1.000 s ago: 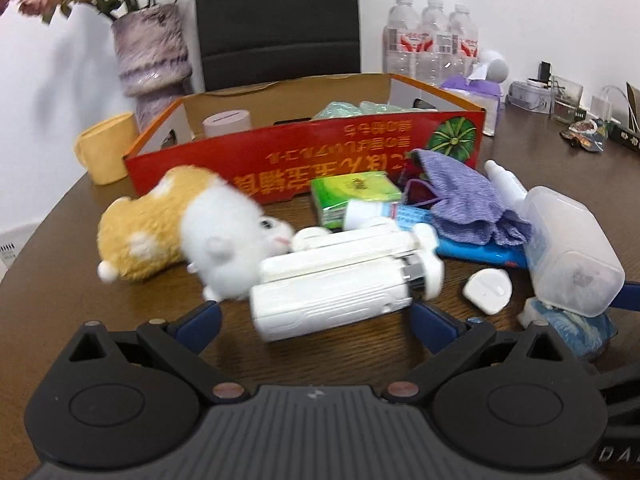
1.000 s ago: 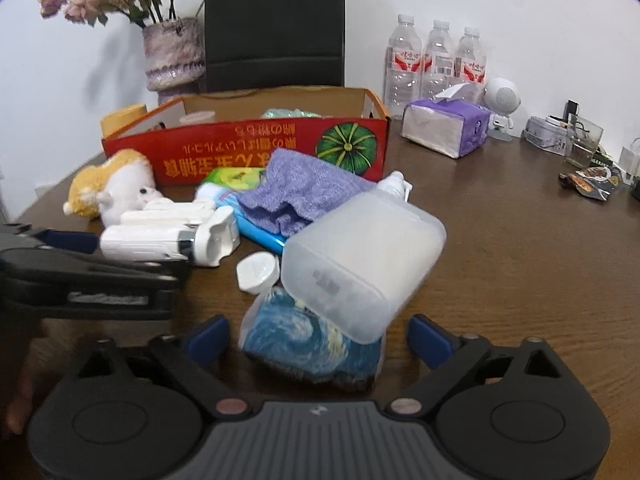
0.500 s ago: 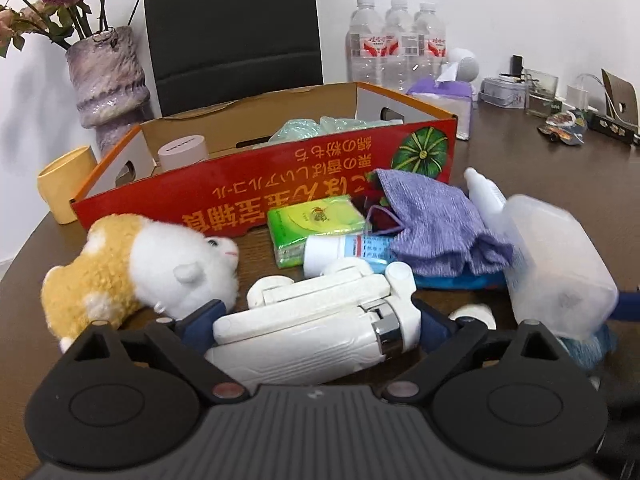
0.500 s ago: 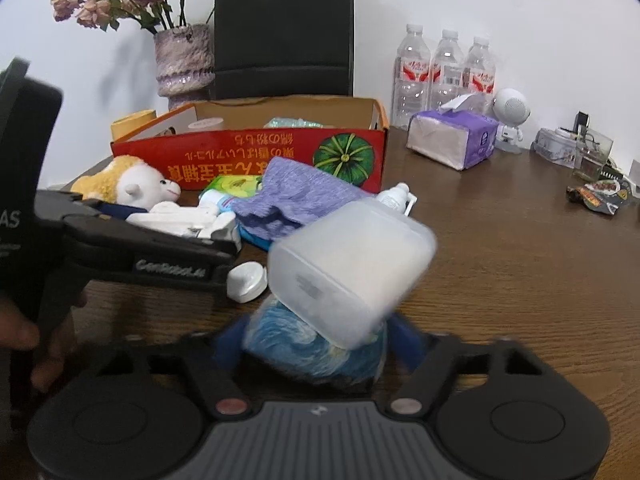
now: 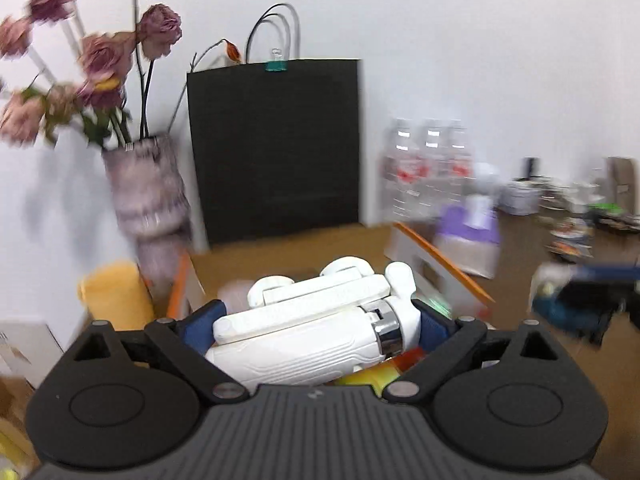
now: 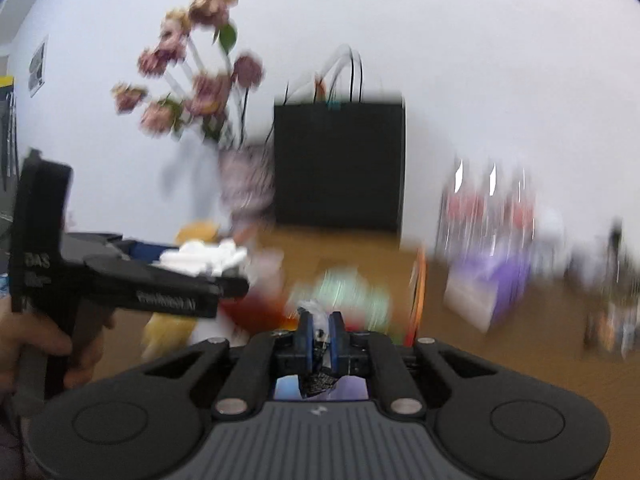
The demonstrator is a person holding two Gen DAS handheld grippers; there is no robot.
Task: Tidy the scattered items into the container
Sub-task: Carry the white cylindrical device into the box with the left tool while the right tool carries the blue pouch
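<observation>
Jaws on the left gripper (image 5: 316, 330) are spread wide but clamped on both ends of a chunky white plastic gadget (image 5: 312, 336), so it's a proper grip on a wide thing. Jaws on the right gripper (image 6: 319, 338) are pinched nearly together on a thin bit of the blue patterned pouch (image 6: 320, 384), which hangs under the blue pads; the left view catches that pouch as a blue smear (image 5: 560, 312) off to the right.

Around them: a vase of dried pink flowers (image 5: 144, 196) on the left, a black paper bag (image 5: 276, 148) against the wall, water bottles (image 5: 428, 168) and a purple tissue box (image 5: 468, 240) to the right, a yellow cup (image 5: 114, 292) beside the vase. Everything's pretty motion-blurred. A hand (image 6: 44, 344) shows on the left gripper's handle in the right view.

Straight ahead sits the cardboard box (image 5: 436, 268) with its orange edge. Inside I can make out something pale green (image 6: 340, 288), too smeared to name. The white gadget hangs in front of the box's near side.

Compared with a second ago, both grippers have come up off the tabletop: the gadget and pouch were lying there among a plush toy, a cloth and a clear tub, with both sets of jaws open around them. Now both things are lifted and the right jaws have shut.
</observation>
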